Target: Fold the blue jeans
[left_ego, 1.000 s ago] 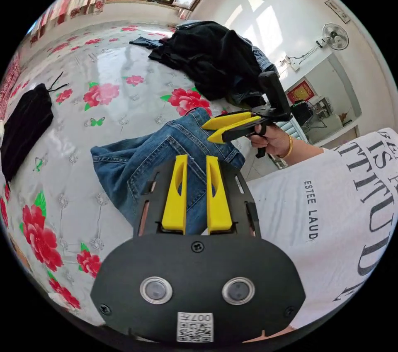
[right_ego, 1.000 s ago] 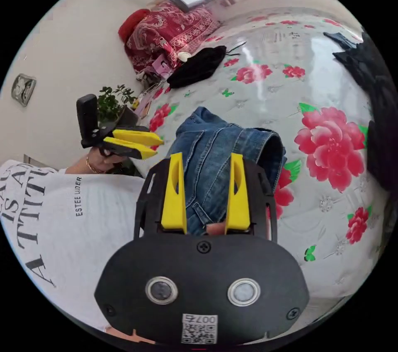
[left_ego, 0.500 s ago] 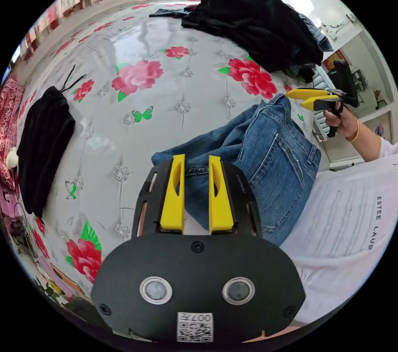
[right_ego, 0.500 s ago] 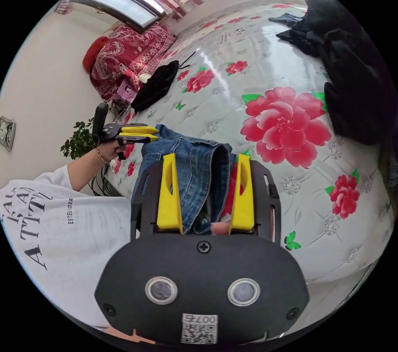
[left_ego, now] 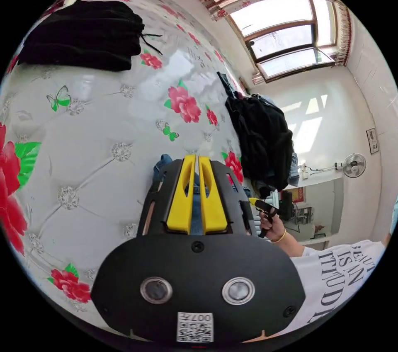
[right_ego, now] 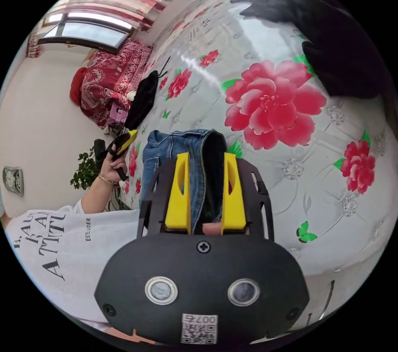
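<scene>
The jeans (right_ego: 182, 153) lie bunched at the bed (right_ego: 265, 161) edge, denim between both the nearly closed left gripper (left_ego: 191, 194) and the part-open right gripper (right_ego: 205, 192); heavy, limp cloth, best gripped at the waistband.

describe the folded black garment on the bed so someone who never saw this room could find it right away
Start from the shiny white quilted bed cover printed with red flowers and green butterflies. At its far end, near the red patterned bedding, lies a flat, neatly folded black garment with thin black cords trailing from one edge. Unlike the heaped pile of black clothes at the opposite side, it is flat, tidy and alone.
</scene>
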Demonstrator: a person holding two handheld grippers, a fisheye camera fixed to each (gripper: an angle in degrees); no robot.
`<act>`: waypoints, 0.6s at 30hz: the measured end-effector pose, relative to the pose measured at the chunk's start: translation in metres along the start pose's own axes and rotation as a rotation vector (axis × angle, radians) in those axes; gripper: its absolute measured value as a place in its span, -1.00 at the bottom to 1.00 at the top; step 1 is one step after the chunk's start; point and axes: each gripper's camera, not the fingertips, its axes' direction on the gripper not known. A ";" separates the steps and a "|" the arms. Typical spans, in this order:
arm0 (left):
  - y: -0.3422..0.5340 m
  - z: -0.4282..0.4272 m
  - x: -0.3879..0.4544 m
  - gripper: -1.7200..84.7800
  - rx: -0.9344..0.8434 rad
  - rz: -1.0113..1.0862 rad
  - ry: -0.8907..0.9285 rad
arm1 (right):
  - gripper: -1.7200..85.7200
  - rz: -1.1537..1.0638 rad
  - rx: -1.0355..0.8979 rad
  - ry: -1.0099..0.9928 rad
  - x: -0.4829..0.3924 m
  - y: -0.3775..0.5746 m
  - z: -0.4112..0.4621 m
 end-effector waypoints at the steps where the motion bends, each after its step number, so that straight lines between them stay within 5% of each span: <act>1: -0.002 -0.020 0.007 -0.86 -0.007 0.055 -0.020 | -0.71 0.005 0.013 -0.013 0.003 0.002 -0.004; 6: 0.033 -0.039 -0.001 -0.70 -0.256 0.148 -0.119 | -0.60 0.075 -0.062 -0.160 0.044 0.027 -0.010; 11: 0.085 -0.001 -0.036 -0.64 -0.507 0.021 0.050 | -0.64 0.149 -0.104 -0.362 0.066 0.044 0.018; 18: 0.058 -0.012 -0.052 -0.86 -0.402 -0.045 0.143 | -0.76 0.037 -0.271 -0.275 0.013 0.004 0.054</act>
